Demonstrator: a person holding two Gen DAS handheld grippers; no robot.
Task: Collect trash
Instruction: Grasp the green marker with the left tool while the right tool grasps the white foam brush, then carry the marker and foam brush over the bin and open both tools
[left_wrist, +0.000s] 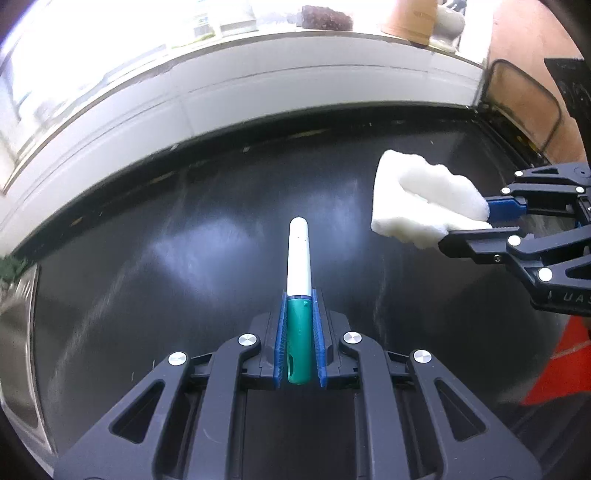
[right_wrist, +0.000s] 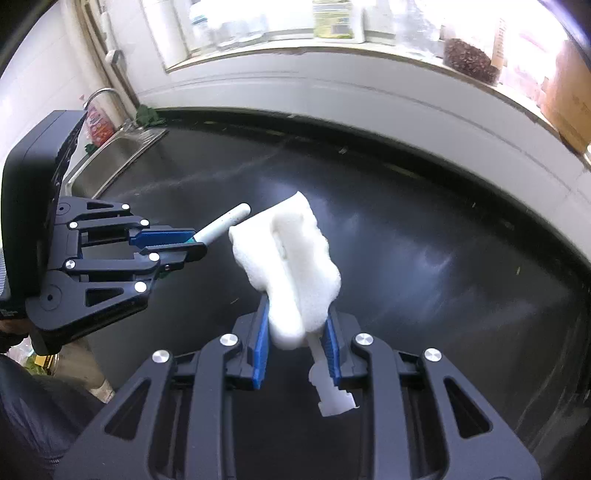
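Left wrist view shows the left gripper (left_wrist: 300, 339) clamped on a marker (left_wrist: 298, 280): its blue pads press on the green cap end, and the white barrel juts straight ahead beyond the fingertips, clear above the black countertop (left_wrist: 184, 229). To its right, the right gripper (left_wrist: 491, 227) pinches a lump of white foam (left_wrist: 421, 199) by one edge, most of the lump hanging out past the fingertips. The right wrist view confirms it: the foam (right_wrist: 291, 266) is squeezed between the blue pads, and a thin white scrap (right_wrist: 332, 391) sticks back from the jaws toward the camera.

Both pieces of trash appear lifted off the counter, so the step in hand is likely the carry to a bin; no bin shows clearly in either view, though a dark-framed container (left_wrist: 524, 107) stands at the far right end of the counter.

To do it well, hold both grips firm through the carry. The marker is held only near one end, so a sudden swing could make it pivot. The foam is soft and pinched at its edge; it may slip or tear. Move both grippers together, keep them apart so foam and marker do not knock, and release only when directly above the bin.
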